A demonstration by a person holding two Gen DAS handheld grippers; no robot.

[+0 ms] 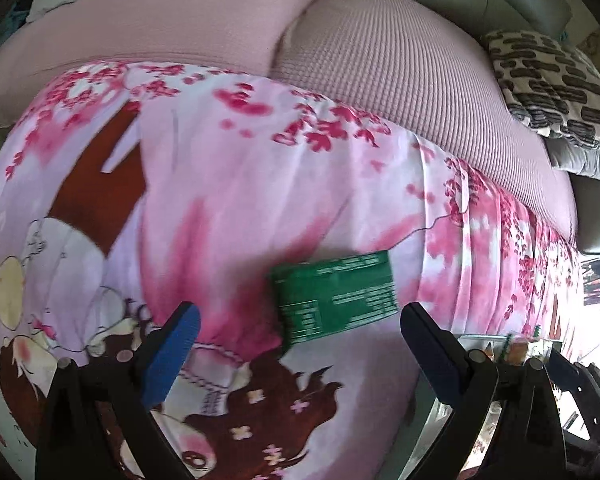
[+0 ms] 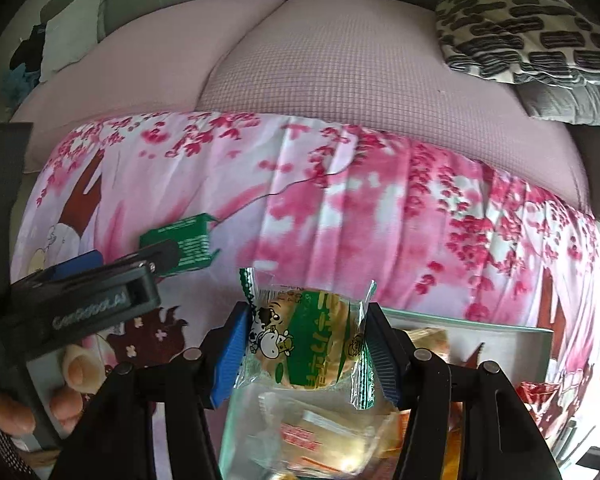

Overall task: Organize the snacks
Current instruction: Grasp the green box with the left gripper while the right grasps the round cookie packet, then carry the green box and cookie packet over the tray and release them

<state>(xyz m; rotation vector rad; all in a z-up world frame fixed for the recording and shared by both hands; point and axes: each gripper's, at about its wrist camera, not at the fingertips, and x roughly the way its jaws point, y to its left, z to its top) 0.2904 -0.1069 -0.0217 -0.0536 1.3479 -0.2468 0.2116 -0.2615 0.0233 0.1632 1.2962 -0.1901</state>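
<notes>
A green snack box (image 1: 334, 294) lies on the pink flowered blanket (image 1: 260, 184), just ahead of my left gripper (image 1: 300, 320), which is open and empty. The box also shows in the right wrist view (image 2: 188, 240), partly hidden by the left gripper's fingers (image 2: 156, 258). My right gripper (image 2: 304, 348) is shut on a clear green-and-white wrapped cake with a cow picture (image 2: 308, 344), held above a clear container (image 2: 300, 432) with more wrapped snacks.
A grey tray (image 2: 500, 332) with snacks sits at the right, with a red packet (image 2: 540, 392) by it. Pink sofa cushions (image 2: 340, 72) lie behind the blanket. A black-and-cream patterned pillow (image 2: 520, 28) is at the far right.
</notes>
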